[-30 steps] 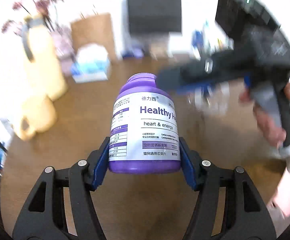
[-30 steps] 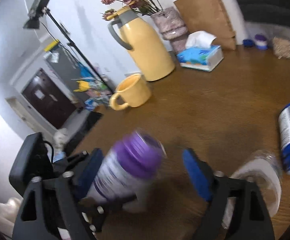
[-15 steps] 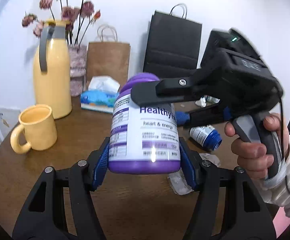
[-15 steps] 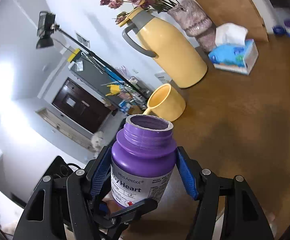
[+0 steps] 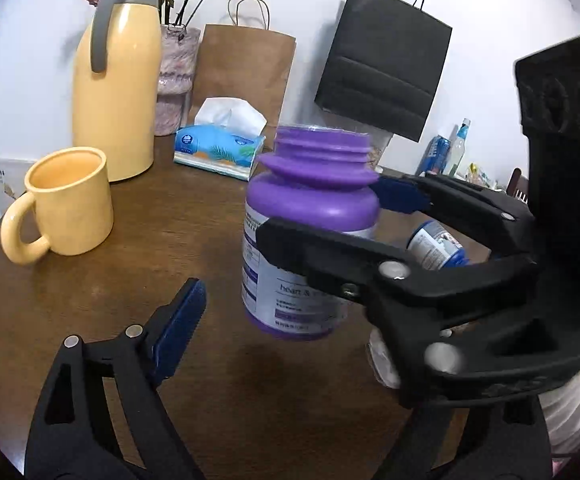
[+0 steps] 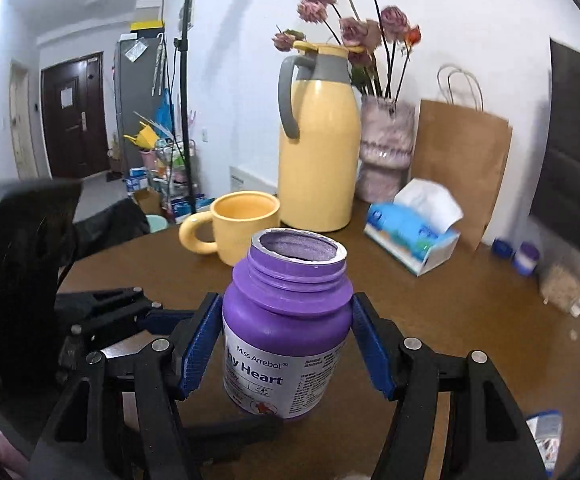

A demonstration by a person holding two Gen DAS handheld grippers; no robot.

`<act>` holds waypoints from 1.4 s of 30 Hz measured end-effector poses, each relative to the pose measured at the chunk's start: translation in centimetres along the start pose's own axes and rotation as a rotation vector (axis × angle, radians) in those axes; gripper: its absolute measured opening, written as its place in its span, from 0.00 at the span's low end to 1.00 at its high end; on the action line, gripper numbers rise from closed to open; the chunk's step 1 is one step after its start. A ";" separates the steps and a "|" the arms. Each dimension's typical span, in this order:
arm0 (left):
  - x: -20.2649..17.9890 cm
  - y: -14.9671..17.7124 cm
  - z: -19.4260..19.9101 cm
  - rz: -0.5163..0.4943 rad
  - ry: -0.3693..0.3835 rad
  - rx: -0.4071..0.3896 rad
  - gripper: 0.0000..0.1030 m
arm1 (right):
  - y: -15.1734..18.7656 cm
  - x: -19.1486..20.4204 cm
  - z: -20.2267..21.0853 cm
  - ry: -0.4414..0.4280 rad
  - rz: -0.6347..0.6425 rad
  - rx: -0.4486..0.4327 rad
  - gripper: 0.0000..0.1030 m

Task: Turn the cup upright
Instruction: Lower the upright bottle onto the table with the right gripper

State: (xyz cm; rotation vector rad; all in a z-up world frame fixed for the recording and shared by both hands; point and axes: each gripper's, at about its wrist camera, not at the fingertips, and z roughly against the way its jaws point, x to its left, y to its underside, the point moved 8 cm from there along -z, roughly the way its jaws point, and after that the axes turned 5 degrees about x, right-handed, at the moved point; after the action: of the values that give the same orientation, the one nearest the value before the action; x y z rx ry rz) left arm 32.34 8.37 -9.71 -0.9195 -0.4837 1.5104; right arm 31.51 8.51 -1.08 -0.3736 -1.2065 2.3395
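Note:
A purple supplement bottle (image 6: 286,328) with a white label and no cap stands upright, mouth up, held a little above the brown table (image 6: 469,320). My right gripper (image 6: 286,344) is shut on its body, one blue pad on each side. The bottle (image 5: 309,240) also shows in the left wrist view, with the right gripper (image 5: 329,220) clamped across it. My left gripper (image 5: 274,316) is open; only its left blue pad (image 5: 180,320) shows, apart from the bottle. A yellow mug (image 5: 70,204) stands upright at the left.
A yellow thermos jug (image 5: 116,76), a vase of dried flowers (image 6: 385,148), a tissue box (image 5: 220,148), a brown paper bag (image 5: 246,76) and a black bag (image 5: 381,68) stand at the back. A blue-capped bottle (image 5: 437,244) lies on the table behind the right gripper.
My left gripper has let go of the purple bottle and opened. The right gripper has closed on it and now holds it upright.

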 end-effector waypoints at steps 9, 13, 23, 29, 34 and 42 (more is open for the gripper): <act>-0.8 1.2 -1.7 0.044 0.014 0.048 0.79 | 1.8 -1.0 0.0 0.081 -0.011 0.027 0.67; -2.4 1.1 -0.6 0.024 0.023 0.040 0.79 | 2.0 -1.5 1.0 0.103 -0.031 0.011 0.67; -4.6 3.1 4.3 -0.058 0.036 0.111 0.79 | 6.2 0.7 3.8 0.072 -0.048 0.027 0.67; -7.6 6.1 8.4 -0.172 0.050 0.093 0.79 | 8.8 4.0 7.8 0.069 -0.022 0.015 0.67; -11.3 9.5 10.5 -0.221 0.127 0.139 0.79 | 12.5 4.6 12.8 0.187 -0.058 0.032 0.67; -17.2 14.1 12.8 -0.317 0.232 0.112 0.53 | 17.5 5.0 18.3 0.297 -0.137 0.061 0.67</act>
State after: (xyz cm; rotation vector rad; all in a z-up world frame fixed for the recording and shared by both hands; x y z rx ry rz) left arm 12.58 -7.94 -8.19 -0.8717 -0.3531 1.1175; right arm 14.16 -10.14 -5.02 -0.5753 -0.9849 2.1090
